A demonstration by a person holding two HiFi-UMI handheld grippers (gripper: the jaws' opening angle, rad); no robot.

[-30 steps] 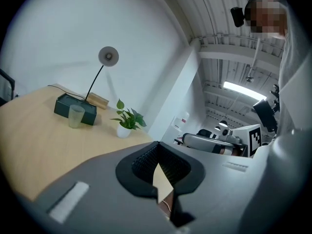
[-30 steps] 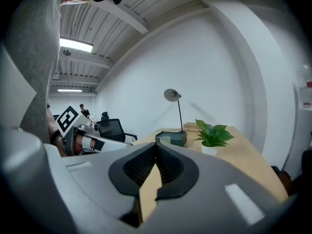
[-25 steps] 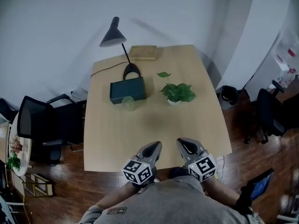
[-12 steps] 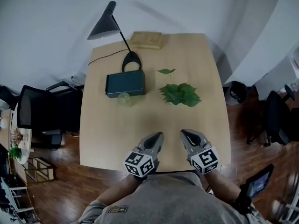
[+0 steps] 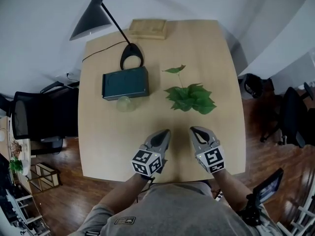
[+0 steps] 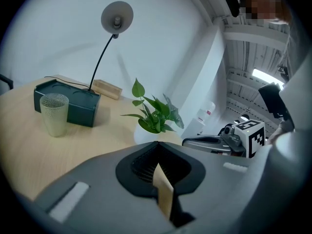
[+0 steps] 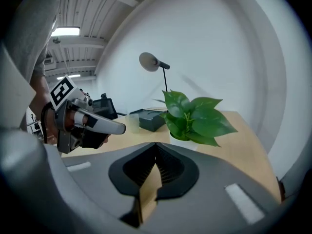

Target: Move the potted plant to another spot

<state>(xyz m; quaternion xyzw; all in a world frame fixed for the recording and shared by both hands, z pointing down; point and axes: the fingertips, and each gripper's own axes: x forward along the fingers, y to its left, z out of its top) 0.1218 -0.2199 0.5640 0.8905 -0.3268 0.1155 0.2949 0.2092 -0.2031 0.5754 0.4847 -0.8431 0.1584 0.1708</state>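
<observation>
At the near edge of the surface (image 5: 108, 151) I hold my left gripper (image 5: 164, 132) and my right gripper (image 5: 195, 130) side by side, a gap between them, both pointing toward the far side and tilted a little downward. Each one has its jaws closed tip to tip, and neither has hold of anything.

Ahead of my right gripper, clear of its tips, stands the potted plant (image 5: 189, 97). It is upright in a white pot (image 7: 183, 141), with broad green leaves and one stem reaching toward the far side. It sits right of the middle of the surface, apart from everything else.

Farther out and to the left is a ribbed glass (image 5: 124, 103), just on the near side of a dark green box (image 5: 125, 82). Behind the box is the round base of a desk lamp (image 5: 91, 18), whose stem leans left and whose cord trails off the left edge. A wooden block (image 5: 147, 28) lies at the far edge. Left of the surface, on the wooden floor, is a black chair (image 5: 34, 122).
</observation>
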